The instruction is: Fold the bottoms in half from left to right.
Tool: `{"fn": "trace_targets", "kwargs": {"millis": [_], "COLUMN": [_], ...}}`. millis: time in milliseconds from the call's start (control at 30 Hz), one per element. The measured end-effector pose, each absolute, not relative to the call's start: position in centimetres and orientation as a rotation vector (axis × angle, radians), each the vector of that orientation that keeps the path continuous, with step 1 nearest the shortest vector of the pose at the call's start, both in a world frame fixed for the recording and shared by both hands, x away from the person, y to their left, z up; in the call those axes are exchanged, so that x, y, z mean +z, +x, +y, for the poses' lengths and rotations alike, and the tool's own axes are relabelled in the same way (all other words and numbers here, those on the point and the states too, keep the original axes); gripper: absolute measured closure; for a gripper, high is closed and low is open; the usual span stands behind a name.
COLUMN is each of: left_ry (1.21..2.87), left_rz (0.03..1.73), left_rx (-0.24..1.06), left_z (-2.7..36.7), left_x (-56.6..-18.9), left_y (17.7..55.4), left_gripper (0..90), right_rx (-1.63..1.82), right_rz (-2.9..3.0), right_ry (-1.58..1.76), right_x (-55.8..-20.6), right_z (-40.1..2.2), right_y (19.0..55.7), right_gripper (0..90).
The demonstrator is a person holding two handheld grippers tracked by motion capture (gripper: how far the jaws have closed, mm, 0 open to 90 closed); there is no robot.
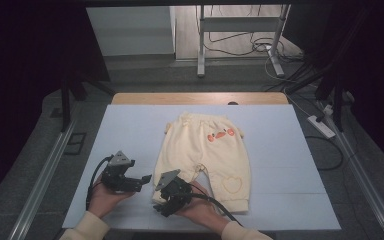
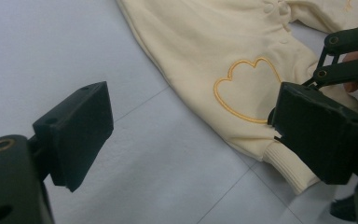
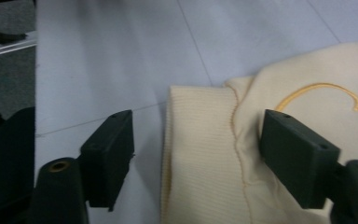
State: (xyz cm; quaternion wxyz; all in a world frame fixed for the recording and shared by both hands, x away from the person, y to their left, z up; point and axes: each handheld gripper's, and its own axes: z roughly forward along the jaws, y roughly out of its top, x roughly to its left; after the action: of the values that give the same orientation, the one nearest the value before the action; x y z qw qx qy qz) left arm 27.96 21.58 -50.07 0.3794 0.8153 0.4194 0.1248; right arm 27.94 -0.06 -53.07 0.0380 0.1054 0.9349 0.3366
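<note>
A pair of small cream trousers (image 1: 202, 150) lies flat on the pale mat (image 1: 130, 130), waistband far, legs toward me. An orange patch (image 1: 220, 135) marks the hip, and a stitched heart (image 1: 232, 184) sits on the right leg. My right gripper (image 1: 164, 204) is at the left leg's hem. In the right gripper view its jaws (image 3: 196, 158) straddle the ribbed cuff (image 3: 198, 140), one jaw over bare mat and the other over fabric beside another heart (image 3: 321, 93), with no pinch seen. My left gripper (image 1: 142, 180) rests open on the mat left of that leg, nothing between its jaws (image 2: 196, 135).
The mat covers a wooden table whose far edge (image 1: 200, 98) shows beyond it. A metal rail (image 1: 45, 170) runs along the left. A white power strip (image 1: 321, 126) and cables lie on the floor at the right. A metal stand (image 1: 200, 45) is at the back.
</note>
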Motion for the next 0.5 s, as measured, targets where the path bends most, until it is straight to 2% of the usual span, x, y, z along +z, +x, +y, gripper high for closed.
{"fn": "trace_targets", "kwargs": {"millis": [267,367,500], "left_ry": [2.083,2.084,2.080], "left_rz": [1.074,1.074,1.074], "left_rx": [0.320,0.320,0.322], "left_z": [21.6,21.5,21.4], "left_x": [-50.1,-50.1,-50.1], "left_y": [28.0,28.1,28.3], "left_gripper": [12.2,12.2,12.2], "right_rx": [0.954,0.954,0.984], "right_rz": [2.792,2.812,2.820], "right_ry": [0.300,0.317,0.317], "right_x": [-52.6,-52.2,-51.8], "right_z": [-0.8,-1.1,-1.5], "right_y": [28.0,28.3,28.3], "right_gripper": [67.5,74.7,78.0]}}
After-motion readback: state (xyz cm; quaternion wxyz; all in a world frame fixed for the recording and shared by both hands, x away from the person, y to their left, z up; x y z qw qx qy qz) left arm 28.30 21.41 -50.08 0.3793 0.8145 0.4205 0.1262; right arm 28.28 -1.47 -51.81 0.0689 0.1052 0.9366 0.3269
